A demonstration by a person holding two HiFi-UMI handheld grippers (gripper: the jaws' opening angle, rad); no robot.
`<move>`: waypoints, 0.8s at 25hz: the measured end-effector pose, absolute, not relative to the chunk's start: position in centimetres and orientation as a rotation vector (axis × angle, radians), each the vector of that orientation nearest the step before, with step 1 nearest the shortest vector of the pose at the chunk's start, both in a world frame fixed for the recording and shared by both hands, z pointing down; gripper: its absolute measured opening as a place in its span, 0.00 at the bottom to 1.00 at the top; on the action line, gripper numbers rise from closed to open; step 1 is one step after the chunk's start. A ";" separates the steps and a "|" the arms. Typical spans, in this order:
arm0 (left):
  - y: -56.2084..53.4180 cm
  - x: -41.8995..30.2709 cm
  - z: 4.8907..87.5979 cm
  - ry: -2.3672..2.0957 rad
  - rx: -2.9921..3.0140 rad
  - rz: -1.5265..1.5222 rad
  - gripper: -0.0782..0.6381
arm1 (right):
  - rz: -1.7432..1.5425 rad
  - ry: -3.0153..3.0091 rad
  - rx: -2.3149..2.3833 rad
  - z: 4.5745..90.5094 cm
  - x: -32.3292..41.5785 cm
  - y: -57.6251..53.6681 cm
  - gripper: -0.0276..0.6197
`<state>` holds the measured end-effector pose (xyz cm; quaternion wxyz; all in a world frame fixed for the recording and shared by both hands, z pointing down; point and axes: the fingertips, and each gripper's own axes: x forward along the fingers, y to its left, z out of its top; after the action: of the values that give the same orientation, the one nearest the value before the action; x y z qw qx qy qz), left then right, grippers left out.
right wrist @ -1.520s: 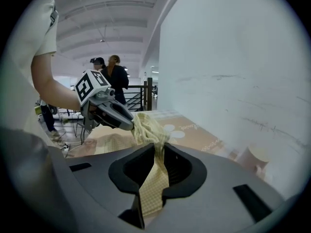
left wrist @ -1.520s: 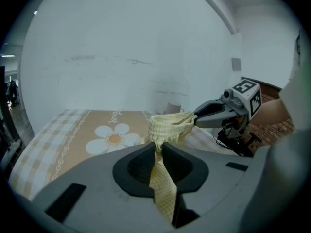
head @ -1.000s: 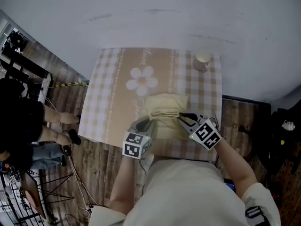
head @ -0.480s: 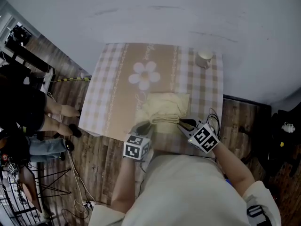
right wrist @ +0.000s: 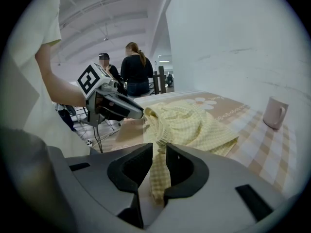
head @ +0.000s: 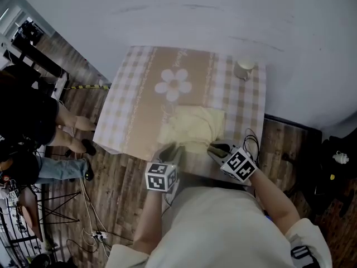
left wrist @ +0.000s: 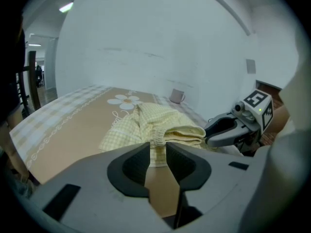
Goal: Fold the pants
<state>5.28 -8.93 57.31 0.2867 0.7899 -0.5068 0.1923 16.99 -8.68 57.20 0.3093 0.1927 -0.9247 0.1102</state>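
Your pale yellow checked pants [head: 192, 128] lie in a loose folded heap on the table with the beige and white checked cloth [head: 139, 105]. They are on the near half, towards the right side, just in front of the large white flower print [head: 174, 84]. A light-coloured ceramic mug [head: 244, 69] stands upright at the far right corner, well apart from the pants.

Your left gripper [head: 170, 149] is at the near edge of the heap, pointing down at a slant towards it. Its jaws have just been opening. In the left gripper view they stand apart with a clear gap, and you see only the brown tablecloth between them. The gathered waistband of the pants lies just beyond the tips, and the pads do not press on it.

Your right gripper [head: 215, 148] is at the near right corner of the heap, near the table edge. Its jaws have also just been opening. In the right gripper view a narrow strip of the yellow cloth runs through the gap between the pads and hangs down inside it. The cloth lies loosely there; the pads stand beside it and do not pinch it.

The two grippers are close to each other, with the near edge of the pants between them. Behind the left gripper, in the right gripper view, two people in dark clothes [right wrist: 137, 74] stand far in the room.
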 end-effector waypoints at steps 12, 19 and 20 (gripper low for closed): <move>-8.7 4.8 53.8 -1.508 2.095 0.388 0.18 | 0.366 -2.518 0.598 54.5 16.4 -7.2 0.12; -7.6 4.6 51.9 -1.519 2.134 0.357 0.16 | 0.435 -2.520 0.812 52.4 16.6 -7.4 0.07; -7.1 4.5 51.7 -1.518 2.136 0.358 0.15 | 0.450 -2.513 0.848 52.1 16.7 -7.3 0.07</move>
<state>4.48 -7.15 51.71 0.2458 0.7829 -0.5563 0.1313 16.71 -7.28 52.13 0.2241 0.3071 -0.9104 0.1629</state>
